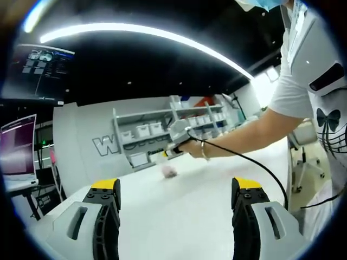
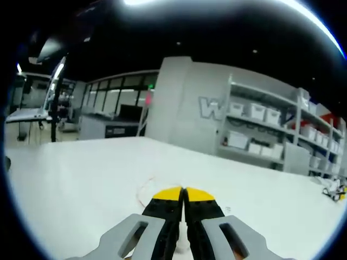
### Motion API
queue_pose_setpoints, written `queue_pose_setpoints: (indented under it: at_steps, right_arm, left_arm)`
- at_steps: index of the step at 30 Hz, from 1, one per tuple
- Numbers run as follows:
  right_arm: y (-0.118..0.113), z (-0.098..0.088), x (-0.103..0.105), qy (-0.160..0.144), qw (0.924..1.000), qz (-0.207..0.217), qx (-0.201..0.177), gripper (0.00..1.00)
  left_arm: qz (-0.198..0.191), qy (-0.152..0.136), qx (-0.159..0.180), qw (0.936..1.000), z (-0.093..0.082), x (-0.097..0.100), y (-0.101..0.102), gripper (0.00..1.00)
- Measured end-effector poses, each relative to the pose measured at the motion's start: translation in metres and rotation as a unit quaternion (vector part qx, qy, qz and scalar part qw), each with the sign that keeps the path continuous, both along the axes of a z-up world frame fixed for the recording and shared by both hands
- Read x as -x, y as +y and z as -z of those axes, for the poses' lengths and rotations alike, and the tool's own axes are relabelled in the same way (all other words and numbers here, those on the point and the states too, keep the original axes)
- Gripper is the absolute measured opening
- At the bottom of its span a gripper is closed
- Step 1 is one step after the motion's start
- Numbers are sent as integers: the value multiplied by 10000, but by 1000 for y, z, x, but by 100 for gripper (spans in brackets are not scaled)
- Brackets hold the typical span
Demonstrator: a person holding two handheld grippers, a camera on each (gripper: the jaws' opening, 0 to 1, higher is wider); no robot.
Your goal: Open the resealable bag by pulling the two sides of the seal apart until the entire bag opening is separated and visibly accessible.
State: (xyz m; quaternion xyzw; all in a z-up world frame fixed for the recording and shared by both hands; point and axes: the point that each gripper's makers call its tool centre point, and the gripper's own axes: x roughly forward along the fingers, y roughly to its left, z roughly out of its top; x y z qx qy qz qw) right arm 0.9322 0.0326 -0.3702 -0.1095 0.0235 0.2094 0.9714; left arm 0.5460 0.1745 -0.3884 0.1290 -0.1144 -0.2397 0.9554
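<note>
- The white table [image 1: 179,211] takes up the lower half of the left gripper view and runs across the middle and lower part of the right gripper view.
- A grey wall with large white lettering and shelves of white storage bins [image 2: 255,114] stands behind the table, at centre in the left gripper view and at right in the right gripper view.
- A person in a white printed shirt [image 1: 320,92] stands at the right edge of the left gripper view, one arm stretched toward the centre of the frame.
- Monitors [image 1: 19,149] sit at the left edge of the left gripper view, one high and dark, one lower and lit pinkish.
- The left gripper [image 1: 176,189] rises from the bottom of its own view, its yellow-tipped jaws standing wide apart with bare table between them.
- The right gripper [image 2: 183,196] rises from the bottom centre of its view with its yellow tips pressed together; whether bag film is pinched between them I cannot tell. In the left gripper view it appears in the person's hand at centre, trailing a black cable.
- The resealable bag [image 1: 169,171] shows as a small pinkish blur on the table just below that hand in the left gripper view; a thin, clear edge of film lies on the table just left of the closed tips in the right gripper view. Whether its seal is parted is too small to tell.
</note>
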Motion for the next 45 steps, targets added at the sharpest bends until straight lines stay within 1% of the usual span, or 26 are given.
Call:
queue_pose_setpoints:
  at_steps: [2,12,13,15,17,24,28,32,36,39,40,43,45]
  right_arm:
    - [2,3,0,44,10000,-32,-7,0]
    - [17,27,12,271,9994,-223,-6,0]
    - [20,30,13,310,9992,-244,21,2]
    - [23,33,16,353,9990,-275,3,11]
    - [26,35,18,405,9987,-304,-9,13]
    - [35,40,27,442,9982,-407,55,12]
    - [40,41,28,456,9979,-459,63,13]
    - [43,39,31,437,9979,-480,21,18]
    - [44,39,31,488,9973,-538,-52,23]
    - [44,38,37,469,9971,-577,-137,31]
    - [45,38,37,461,9970,-586,-185,37]
    - [45,37,36,427,9971,-586,-231,42]
    - [43,34,36,376,9974,-545,-284,49]
  left_arm:
    - [3,-7,3,10000,-1,0,0,83]
    - [-5,-14,5,10000,0,3,0,83]
    - [-6,-15,4,10000,0,3,0,83]
    - [-11,-11,9,10000,0,3,0,83]
    - [-30,-9,7,10000,0,3,1,83]
    - [-37,-44,16,10000,-3,5,2,83]
    - [-43,-67,13,10000,-5,7,2,84]
    - [-70,-90,15,9999,-7,9,3,84]
    - [-73,-111,9,9999,-8,10,3,84]
    - [-68,-111,16,9999,-9,9,2,85]
    - [-68,-103,21,9999,-9,9,2,86]
    - [-65,-103,27,9999,-9,9,1,86]
    - [-64,-119,29,9999,-10,9,1,86]
